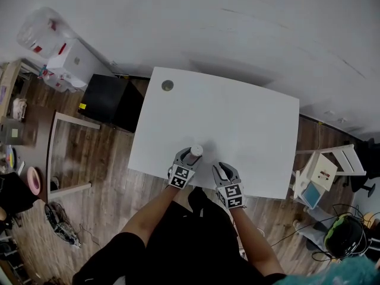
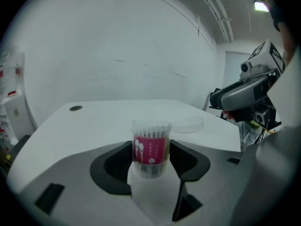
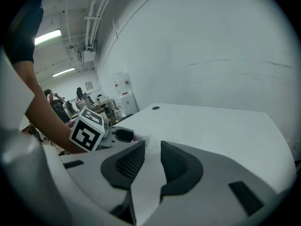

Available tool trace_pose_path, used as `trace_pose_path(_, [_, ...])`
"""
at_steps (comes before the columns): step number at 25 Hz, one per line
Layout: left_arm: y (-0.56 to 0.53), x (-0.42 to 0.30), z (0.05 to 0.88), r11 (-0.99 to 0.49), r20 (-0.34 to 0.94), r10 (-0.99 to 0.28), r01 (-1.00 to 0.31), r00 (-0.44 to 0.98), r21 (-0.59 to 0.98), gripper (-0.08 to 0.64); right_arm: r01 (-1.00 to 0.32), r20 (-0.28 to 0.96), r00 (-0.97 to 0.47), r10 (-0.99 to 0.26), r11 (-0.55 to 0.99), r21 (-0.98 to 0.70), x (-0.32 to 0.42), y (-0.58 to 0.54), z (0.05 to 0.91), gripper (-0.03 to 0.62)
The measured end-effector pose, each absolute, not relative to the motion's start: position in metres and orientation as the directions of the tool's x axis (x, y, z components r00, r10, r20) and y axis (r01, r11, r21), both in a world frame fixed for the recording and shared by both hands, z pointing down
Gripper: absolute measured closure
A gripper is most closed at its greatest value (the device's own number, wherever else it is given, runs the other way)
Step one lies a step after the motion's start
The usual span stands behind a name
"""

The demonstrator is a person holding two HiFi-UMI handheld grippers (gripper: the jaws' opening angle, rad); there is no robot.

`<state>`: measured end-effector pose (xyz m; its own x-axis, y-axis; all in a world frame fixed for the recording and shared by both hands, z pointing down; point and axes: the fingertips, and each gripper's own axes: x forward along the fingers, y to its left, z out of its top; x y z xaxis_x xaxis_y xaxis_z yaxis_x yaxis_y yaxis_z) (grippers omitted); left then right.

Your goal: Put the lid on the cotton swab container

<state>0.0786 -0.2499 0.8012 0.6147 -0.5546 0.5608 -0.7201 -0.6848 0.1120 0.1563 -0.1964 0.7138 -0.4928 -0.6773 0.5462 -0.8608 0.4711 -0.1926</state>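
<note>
Table [image 1: 237,117]: white, with a small round grommet [image 1: 167,85] near its far left corner.
Cotton swab container [image 2: 150,147]: a clear tube with a red label, standing upright by the near edge of the table, left of the middle. Its top is open and the white swab tips show.
Lid [image 2: 188,125]: a clear flat disc lying on the table to the right of the container and a little farther off, apart from it.
Left gripper [image 1: 187,161]: its jaws stand wide, one on each side of the container. The dark pads lie against its sides with no gap showing, so it is grasping the container.
Right gripper [image 3: 153,152]: it is at the near edge, just right of the left gripper. Its jaws are released and parted by a narrow gap, with only bare table between them.
Surroundings: a wood floor, and a black cabinet [image 1: 113,103] beside the table's far left corner.
</note>
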Motion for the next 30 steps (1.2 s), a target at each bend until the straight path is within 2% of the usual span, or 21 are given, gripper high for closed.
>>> trace_pose_path(11, [-0.244,0.077,0.772,-0.653,0.495,-0.605,-0.744,0.623,0.140,0.305,-0.842,0.533,-0.524,-0.664,0.496,-0.211,0.145,-0.190,0.710,0.460])
trace_pose_path(23, [-0.225,0.078,0.761,-0.668,0.474,-0.601,-0.730,0.644,0.145,0.305,-0.824,0.562,-0.538,-0.628,0.533,-0.194,0.139,-0.178,0.715,0.460])
trace_pose_path(30, [-0.214,0.079,0.763,-0.685,0.486,-0.589,-0.718,0.645,0.122,0.305,-0.809,0.526,-0.564,-0.637,0.555,-0.195,0.139,-0.174,0.701,0.462])
